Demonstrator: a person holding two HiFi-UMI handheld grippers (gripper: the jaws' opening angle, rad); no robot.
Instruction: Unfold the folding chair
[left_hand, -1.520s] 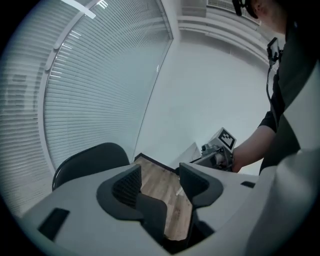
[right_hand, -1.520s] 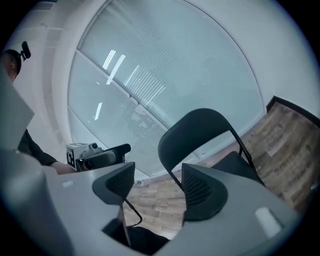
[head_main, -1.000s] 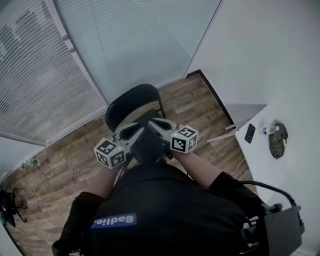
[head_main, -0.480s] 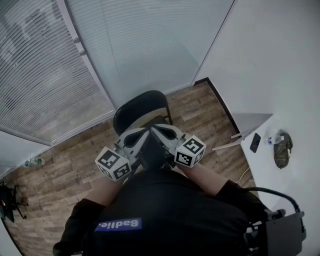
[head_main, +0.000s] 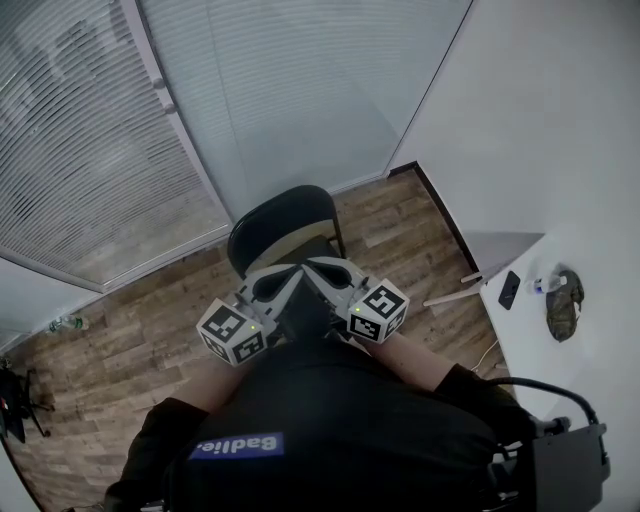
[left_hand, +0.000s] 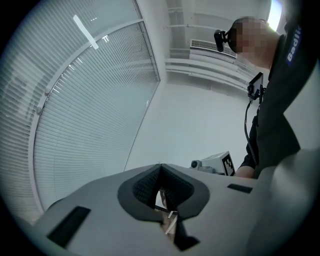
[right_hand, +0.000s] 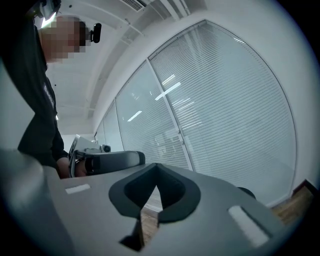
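The black folding chair (head_main: 282, 212) stands on the wood floor just in front of me, its rounded back towards the glass wall. A tan patch shows below the back, and the part nearer me is hidden by my grippers. My left gripper (head_main: 281, 272) and right gripper (head_main: 318, 266) hang side by side over the chair, close to my chest, tips nearly together. In the left gripper view the left gripper (left_hand: 160, 166) is shut with nothing between its pads, and the same is true of the right gripper (right_hand: 156, 166) in its own view.
A white table (head_main: 590, 330) at the right carries a phone (head_main: 509, 289), a small bottle (head_main: 545, 283) and an olive pouch (head_main: 563, 303). Glass walls with blinds (head_main: 90, 170) run behind the chair. A bottle (head_main: 62, 324) lies on the floor at the left.
Both grippers have come up a little above the chair, and their marker cubes have rolled slightly. The chair itself stands as it did.
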